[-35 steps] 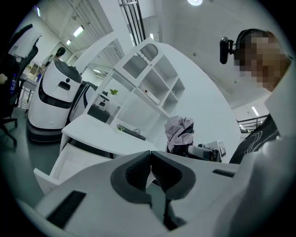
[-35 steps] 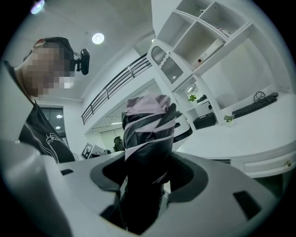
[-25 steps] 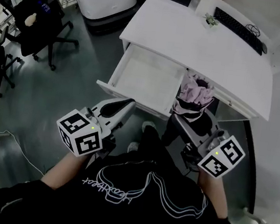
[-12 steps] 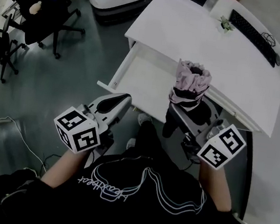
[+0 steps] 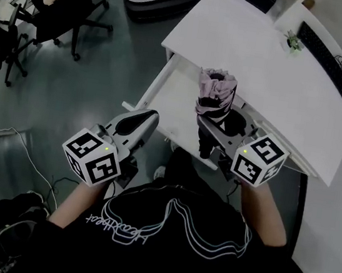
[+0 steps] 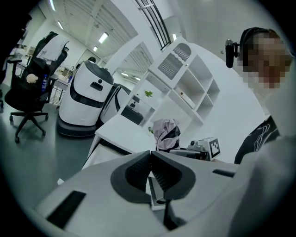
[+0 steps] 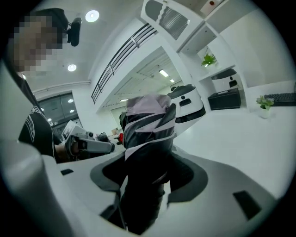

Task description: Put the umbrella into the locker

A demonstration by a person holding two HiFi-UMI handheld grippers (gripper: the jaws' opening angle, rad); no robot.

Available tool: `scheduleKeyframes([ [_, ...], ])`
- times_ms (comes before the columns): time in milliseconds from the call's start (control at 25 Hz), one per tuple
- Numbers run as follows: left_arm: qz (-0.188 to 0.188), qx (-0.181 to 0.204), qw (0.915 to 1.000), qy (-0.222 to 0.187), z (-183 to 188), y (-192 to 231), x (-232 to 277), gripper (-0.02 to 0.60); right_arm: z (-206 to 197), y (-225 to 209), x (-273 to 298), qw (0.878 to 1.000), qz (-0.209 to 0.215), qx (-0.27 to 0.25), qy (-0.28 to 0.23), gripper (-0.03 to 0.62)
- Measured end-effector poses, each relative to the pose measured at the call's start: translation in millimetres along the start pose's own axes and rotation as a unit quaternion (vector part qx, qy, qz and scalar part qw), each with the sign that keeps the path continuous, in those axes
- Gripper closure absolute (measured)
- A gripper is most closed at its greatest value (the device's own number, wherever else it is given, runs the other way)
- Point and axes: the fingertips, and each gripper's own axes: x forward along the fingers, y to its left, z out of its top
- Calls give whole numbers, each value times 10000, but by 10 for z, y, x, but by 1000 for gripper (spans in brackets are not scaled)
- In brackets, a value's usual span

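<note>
Head view: right gripper [image 5: 214, 128] is clamped on the dark lower part of the umbrella [image 5: 215, 93]. The umbrella is folded and stands about upright, pink end up. It shows over the right end of the open drawer [image 5: 175, 97] in the white desk [image 5: 258, 56], and I take that drawer as the locker. It's not in yet. Left gripper [image 5: 140, 121] sits near the drawer's front edge and carries nothing.

Left gripper view: left gripper [image 6: 151, 159] has its jaws closed pad to pad with nothing between them. The umbrella [image 6: 166, 133] and the right gripper [image 6: 203, 148] are off to its right, well apart from it. The drawer's front [image 6: 105, 149] is ahead and to its left.

Right gripper view: both pads [image 7: 182, 173] press on the umbrella's dark body [image 7: 147, 152], and the folded cloth bulges above the jaws. The grip looks firm and the bundle doesn't look to be sagging.

My read on doing this step well:
- The umbrella looks too tall to go in upright, so tip it over to lie along the drawer.
- Bring the pink end down first and clear the front rim.
- Keep off the desk edge above the drawer; loose cloth could snag there.
- Let go only once it rests on the drawer floor.
- The left gripper is free, so use it to steady the drawer or push it closed afterwards.
</note>
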Motion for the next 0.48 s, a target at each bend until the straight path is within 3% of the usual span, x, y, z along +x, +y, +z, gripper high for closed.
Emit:
scheduleKeyframes([
  [480,461,-273,9985,-130,94,448,36,575,-583,-459,816,9840,74,-1030,1451,341],
])
